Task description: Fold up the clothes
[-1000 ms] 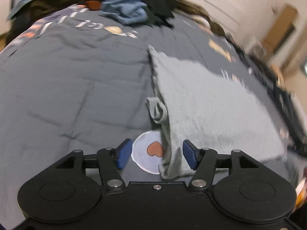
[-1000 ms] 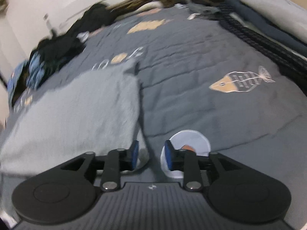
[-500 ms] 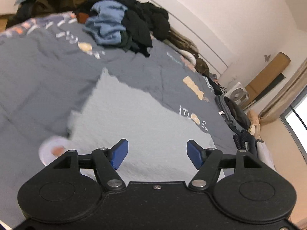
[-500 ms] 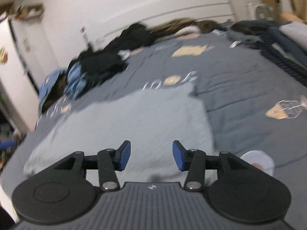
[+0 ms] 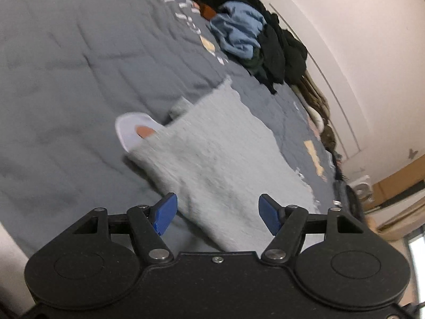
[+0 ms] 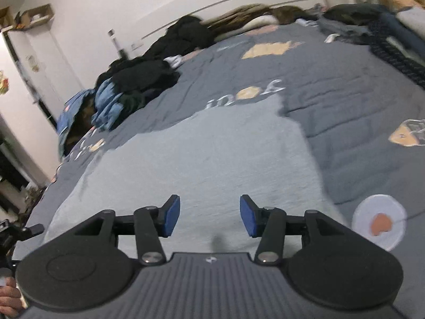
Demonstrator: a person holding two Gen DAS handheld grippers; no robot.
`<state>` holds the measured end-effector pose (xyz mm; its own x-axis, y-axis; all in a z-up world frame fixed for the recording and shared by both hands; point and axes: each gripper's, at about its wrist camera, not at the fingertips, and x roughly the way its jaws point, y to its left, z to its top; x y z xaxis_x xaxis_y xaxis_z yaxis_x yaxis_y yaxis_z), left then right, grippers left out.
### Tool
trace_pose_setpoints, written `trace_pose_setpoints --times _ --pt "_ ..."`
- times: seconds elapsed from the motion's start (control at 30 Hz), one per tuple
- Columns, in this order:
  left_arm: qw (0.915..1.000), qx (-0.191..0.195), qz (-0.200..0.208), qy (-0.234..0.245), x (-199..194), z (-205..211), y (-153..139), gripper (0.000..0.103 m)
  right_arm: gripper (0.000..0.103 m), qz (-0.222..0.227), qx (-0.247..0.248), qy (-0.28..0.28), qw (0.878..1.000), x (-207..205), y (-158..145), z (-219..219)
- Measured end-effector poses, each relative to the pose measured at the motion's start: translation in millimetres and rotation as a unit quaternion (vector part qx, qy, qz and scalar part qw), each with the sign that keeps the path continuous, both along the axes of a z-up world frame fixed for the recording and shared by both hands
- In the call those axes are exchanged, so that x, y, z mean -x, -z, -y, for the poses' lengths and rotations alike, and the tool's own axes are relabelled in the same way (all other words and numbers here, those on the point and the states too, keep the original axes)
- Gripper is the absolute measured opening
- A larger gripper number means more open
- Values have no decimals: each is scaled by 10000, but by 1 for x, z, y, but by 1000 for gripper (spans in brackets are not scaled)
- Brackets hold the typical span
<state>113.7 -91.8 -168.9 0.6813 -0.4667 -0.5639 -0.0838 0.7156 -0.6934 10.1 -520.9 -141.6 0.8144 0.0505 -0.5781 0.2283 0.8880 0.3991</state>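
Lying flat on quilt point(image 6: 345, 101): pale grey folded garment point(image 6: 202, 164); left claw point(image 5: 215, 212), right claw point(image 6: 209, 219) both parted, empty, right just widened.

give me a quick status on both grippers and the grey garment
Left gripper and right gripper open, both empty. Grey garment lies flat on the bedspread. Unfolded clothes pile sits clear, further up the bed.

Dim, even indoor light; both fisheye views motion-blurred, edges strongly curved and darkened.
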Motion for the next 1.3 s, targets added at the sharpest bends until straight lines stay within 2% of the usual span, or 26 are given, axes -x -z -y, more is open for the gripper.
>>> trace_pose_setpoints --times 0.27,0.37,0.57,0.77,1.03,1.07,1.13,1.17,1.2,1.27,1.3 --pt "9989 -121 -13 -457 0 -20 5 70 53 318 -504 -997 9932 -21 -7 -48" --pt "9991 -109 -17 -419 -4 -22 8 70 53 418 -581 -1297 9890 -27 -12 -65" --pt "9984 127 -67 -553 -15 -23 17 70 53 334 -586 -1457 9870 -40 -11 -87" --pt "9978 164 -127 -633 -16 -17 26 70 54 380 -610 -1675 9832 -46 -9 -107" --pt "9970 412 -15 -657 -28 -12 26 69 54 287 -577 -1686 9836 -45 -4 -108" --pt "9967 458 11 -667 -29 -11 26 64 54 296 -584 -1657 9840 -44 -4 -107" --pt "9969 396 58 -675 -29 -9 26 44 54 314 -597 -1598 9848 -43 -5 -106" --pt "9973 317 41 -654 -29 -7 26 27 54 307 -604 -1580 9851 -44 -5 -105" --pt "9977 237 25 -634 -29 -5 26 21 54 301 -604 -1568 9853 -42 -4 -104" --pt "9979 196 -95 -612 -30 -3 30 22 54 291 -590 -1569 9854 -41 -3 -104" --pt "9978 221 -226 -591 -32 -2 33 27 54 286 -582 -1570 9855 -41 -3 -104"
